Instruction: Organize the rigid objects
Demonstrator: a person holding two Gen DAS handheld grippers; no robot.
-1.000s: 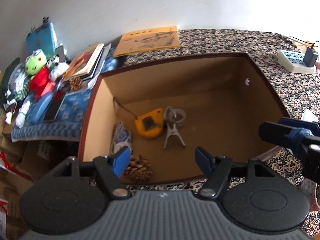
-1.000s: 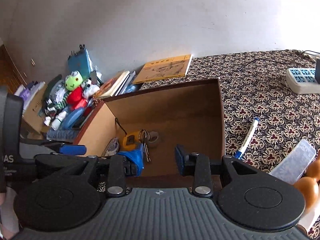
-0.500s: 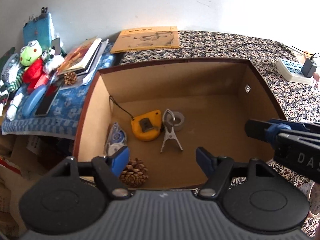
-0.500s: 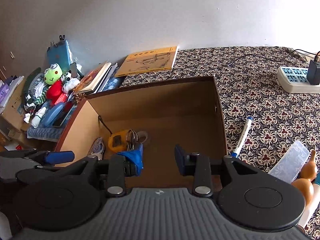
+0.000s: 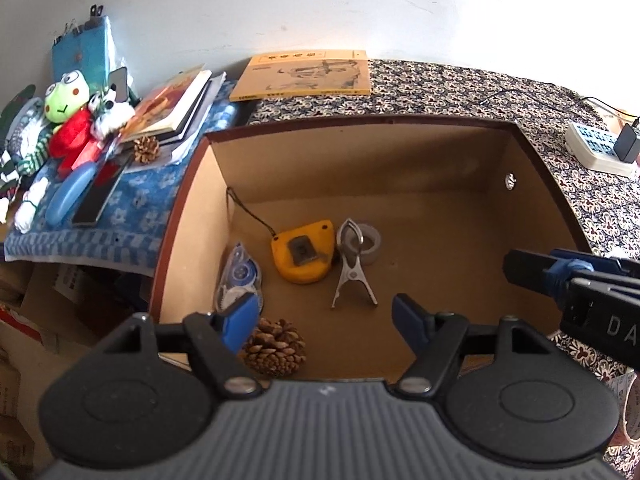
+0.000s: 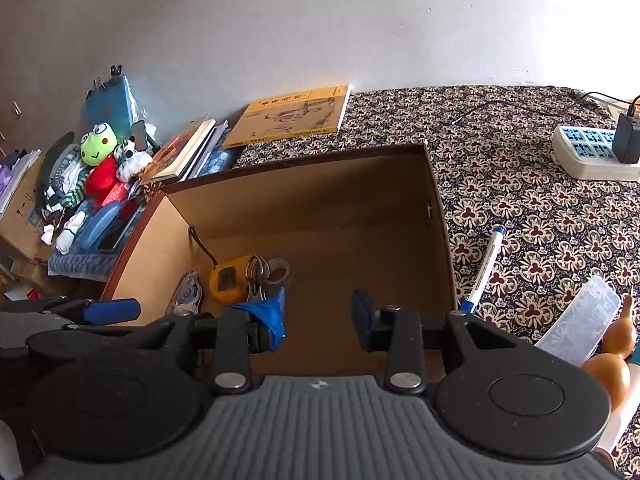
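An open brown box [image 5: 360, 168] [image 6: 320, 200] holds a yellow tape measure [image 5: 303, 255] [image 6: 228, 282], a metal clamp [image 5: 352, 272], a grey tape roll [image 5: 366, 240], a correction-tape dispenser [image 5: 238, 276] and a pinecone [image 5: 275, 347]. My left gripper [image 5: 326, 318] is open and empty over the box's near edge. My right gripper [image 6: 318, 314] is open and empty over the box's near right side; it also shows in the left wrist view [image 5: 560, 272]. A blue-and-white pen [image 6: 486, 264], a clear plastic case [image 6: 576, 326] and brown gourds [image 6: 612, 356] lie right of the box.
A yellow booklet [image 5: 304, 76] lies behind the box on the patterned cloth [image 6: 540, 208]. Books, a second pinecone [image 5: 146, 148], plush toys [image 5: 66, 120] and a blue case [image 5: 68, 196] crowd the left. A power strip [image 6: 592, 156] with a plugged adapter sits far right.
Both grippers have risen and tilted, so the box sits lower and farther in both views. The right gripper has shifted right. Both stay open and empty.
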